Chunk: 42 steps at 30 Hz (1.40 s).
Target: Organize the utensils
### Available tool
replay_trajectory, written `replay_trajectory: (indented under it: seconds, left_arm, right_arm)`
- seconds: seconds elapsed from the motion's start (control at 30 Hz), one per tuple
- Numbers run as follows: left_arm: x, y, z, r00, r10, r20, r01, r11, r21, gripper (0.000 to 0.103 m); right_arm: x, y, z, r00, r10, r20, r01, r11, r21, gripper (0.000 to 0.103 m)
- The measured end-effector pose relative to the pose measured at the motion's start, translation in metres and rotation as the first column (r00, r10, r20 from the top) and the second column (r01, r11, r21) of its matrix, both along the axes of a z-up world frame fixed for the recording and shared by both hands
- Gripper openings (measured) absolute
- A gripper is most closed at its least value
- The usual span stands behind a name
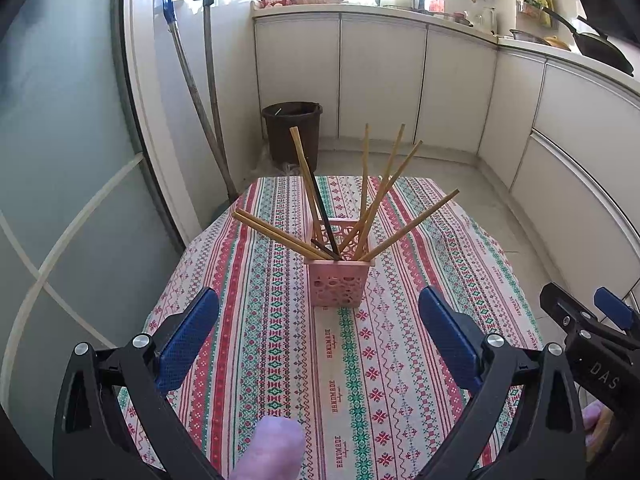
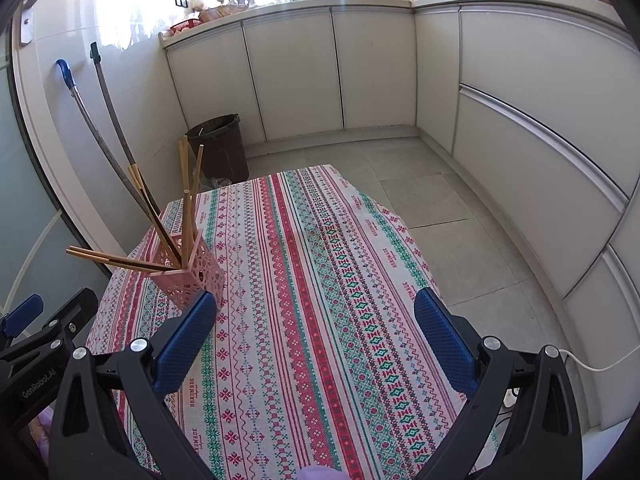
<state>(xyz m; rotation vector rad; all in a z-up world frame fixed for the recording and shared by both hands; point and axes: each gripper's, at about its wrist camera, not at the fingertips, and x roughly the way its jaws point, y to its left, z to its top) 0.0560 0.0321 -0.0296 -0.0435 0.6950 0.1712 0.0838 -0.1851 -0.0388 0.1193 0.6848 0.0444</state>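
Observation:
A pink perforated holder (image 1: 338, 282) stands upright in the middle of the patterned tablecloth (image 1: 256, 360). Several wooden chopsticks (image 1: 372, 204) and a dark one fan out of it. My left gripper (image 1: 319, 304) is open, its blue pads wide apart, just short of the holder with nothing between them. In the right wrist view the same holder (image 2: 192, 276) sits at the left, touching or just beyond the left pad. My right gripper (image 2: 316, 308) is open over bare cloth (image 2: 320, 280). The right gripper (image 1: 592, 320) also shows at the right edge of the left wrist view.
A dark bin (image 1: 292, 132) stands on the floor beyond the table's far edge. Two long-handled tools (image 1: 200, 92) lean on the wall at the left. White cabinets (image 2: 360, 68) run along the back and right. A white cable (image 2: 592, 366) lies on the floor.

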Motion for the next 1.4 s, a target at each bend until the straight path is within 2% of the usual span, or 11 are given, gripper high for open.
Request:
replay_trajectory:
  seconds: [1.03, 1.3, 1.4]
  left_arm:
    - [-0.0011, 0.0009, 0.0017, 1.000, 0.003, 0.018, -0.004, 1.000, 0.025, 0.096]
    - [-0.0064, -0.0070, 0.0037, 0.997, -0.060, 0.055, 0.058, 0.998, 0.031, 0.083]
    - [-0.0053, -0.0085, 0.0028, 0.996, -0.075, 0.042, 0.074, 0.997, 0.023, 0.084]
  right_arm:
    - [0.0022, 0.0071, -0.0045, 0.999, 0.020, -0.029, -0.020, 0.999, -0.027, 0.096]
    - [0.0022, 0.0057, -0.0038, 1.000, 0.017, -0.026, -0.018, 1.000, -0.026, 0.096]
    - [0.0016, 0.0045, -0.0029, 1.000, 0.014, -0.021, -0.015, 1.000, -0.021, 0.096]
